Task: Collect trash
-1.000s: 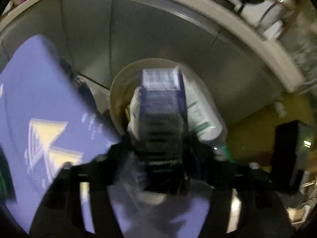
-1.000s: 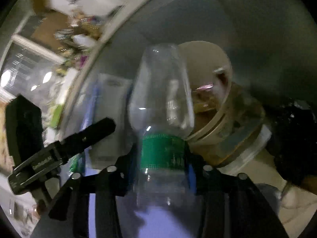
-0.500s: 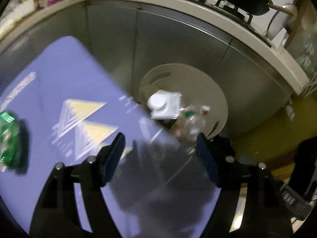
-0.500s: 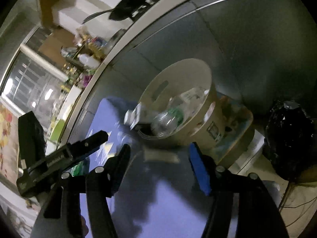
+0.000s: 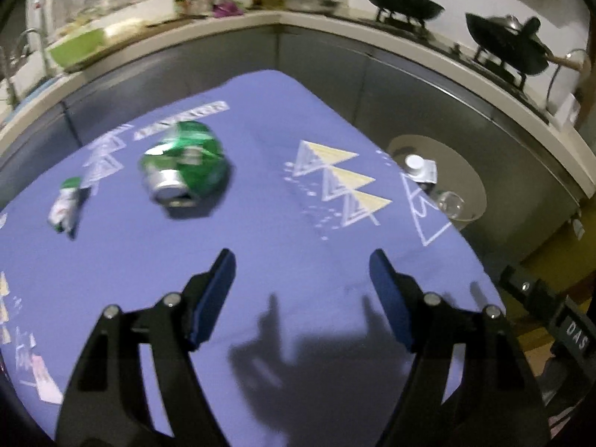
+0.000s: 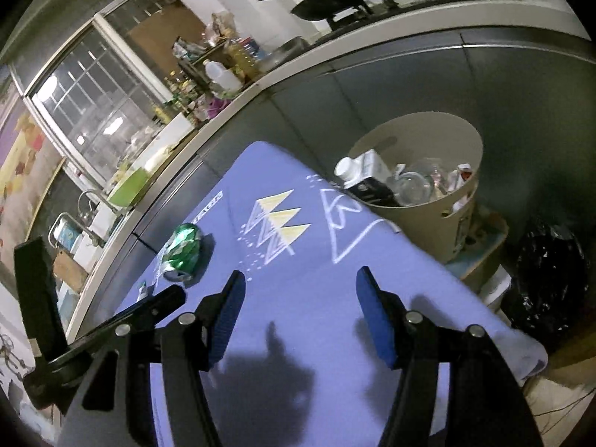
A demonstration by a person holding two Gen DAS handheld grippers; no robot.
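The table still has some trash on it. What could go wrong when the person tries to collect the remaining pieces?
1. The crushed green can lies on its side and is dented, so it may roll or slip when the left gripper closes on it.
2. The small tube lies flat on the blue cloth; the gripper could pinch the cloth with it.
3. The bin looks nearly full, with a carton leaning at the rim, so new items might fall out.

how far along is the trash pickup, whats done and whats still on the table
Done: a carton and a clear bottle already lie in the beige bin beside the table. In hand: nothing; the left claw and right claw are both open and empty over the purple cloth. Left: the crushed green can, a small green-and-white wrapper and some paper scraps near the edge.
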